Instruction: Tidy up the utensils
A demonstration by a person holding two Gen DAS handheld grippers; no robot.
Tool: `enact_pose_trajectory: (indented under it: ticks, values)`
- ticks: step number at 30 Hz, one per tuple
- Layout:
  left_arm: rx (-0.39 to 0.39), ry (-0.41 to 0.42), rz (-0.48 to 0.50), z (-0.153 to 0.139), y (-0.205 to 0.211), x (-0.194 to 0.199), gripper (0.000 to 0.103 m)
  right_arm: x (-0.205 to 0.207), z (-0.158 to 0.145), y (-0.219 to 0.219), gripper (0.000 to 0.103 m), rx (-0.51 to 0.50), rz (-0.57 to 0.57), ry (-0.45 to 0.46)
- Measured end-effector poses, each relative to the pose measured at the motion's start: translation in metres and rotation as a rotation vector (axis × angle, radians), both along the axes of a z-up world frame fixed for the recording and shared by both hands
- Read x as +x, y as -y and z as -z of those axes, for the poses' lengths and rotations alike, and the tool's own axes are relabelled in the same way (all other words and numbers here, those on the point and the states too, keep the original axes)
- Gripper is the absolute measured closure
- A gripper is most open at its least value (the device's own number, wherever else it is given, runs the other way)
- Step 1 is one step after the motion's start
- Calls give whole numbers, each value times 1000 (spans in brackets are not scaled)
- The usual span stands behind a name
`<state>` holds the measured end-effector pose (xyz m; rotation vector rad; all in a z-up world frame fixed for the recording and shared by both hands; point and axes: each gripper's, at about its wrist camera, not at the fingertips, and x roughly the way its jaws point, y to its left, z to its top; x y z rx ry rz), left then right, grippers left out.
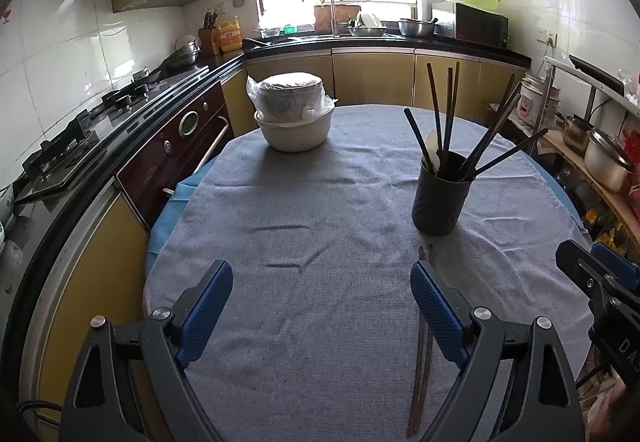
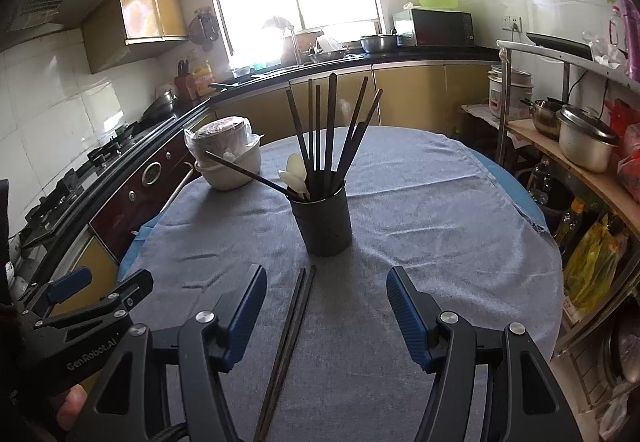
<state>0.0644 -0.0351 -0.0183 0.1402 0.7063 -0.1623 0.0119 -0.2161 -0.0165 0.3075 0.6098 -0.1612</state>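
A kitchen surface [image 2: 440, 242] draped in grey cloth, with the tidying part done: a dark perforated holder [image 2: 323, 219] stands upright near the middle, already bristling with chopsticks and a pale spoon [image 2: 297, 171], their handles fanned outward because they lean on the rim. One pair of chopsticks [image 2: 292, 326] lies loose on the cloth just in front of the holder, the two sticks side by side and touching, tips pointing toward it. They appear to be the last utensils left out.

The right hand-held gripper [image 2: 326, 306] hovers low over that pair, its blue-padded jaws released and standing apart with the sticks lying between them, untouched; the line-up suggests it is placed to close across the pair near its far end. The left hand-held gripper [image 1: 322, 294] waits alongside, also released and spread wide over bare cloth, holding nothing. In its own view the pair [image 1: 423, 342] runs under its right finger [image 1: 438, 310], and the other tool shows at the frame's right edge.

At the far left of the surface sits a white bowl [image 2: 230, 167] with a plastic-wrapped pot nested in it, well apart from the work and seemingly parked out of the way. The likely next step is a pinch on both sticks at once; thin and smooth on soft cloth, they could roll apart or slip.
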Motion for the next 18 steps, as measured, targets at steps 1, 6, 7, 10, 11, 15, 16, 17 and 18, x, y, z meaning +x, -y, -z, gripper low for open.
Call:
enact_pose_trajectory:
  ticks: [1,6,7,10,11,15,16,17,18]
  values:
    - [-1,1,-2,0,-1,0,12,0,0,0,38,-1,-1,0]
    - [-12,0,-14,0,-7,2,12,4,-4,-6,38,-12,-11,2]
    - [-15,-2,-14,0,-7,2,12,4,-5,-8,38,-14,-13,4]
    - [-21,-2,-20,1,-11,4,12,8,-7,-12,37,-21,-18,8]
    - [-26,-3,-18,1,-11,5,12,10,-7,-13,37,-22,-19,8]
    - [-28,9,-12,2,-12,8,12,16,-6,-14,38,-21,-21,5]
    - [-27,21,-15,3,-12,9,12,19,-4,-13,38,-17,-20,2]
    - [-27,28,-22,4,-13,10,12,21,-1,-11,38,-17,-19,-3]
    - [-33,26,-29,8,-15,16,12,23,1,-10,38,-19,-18,-7]
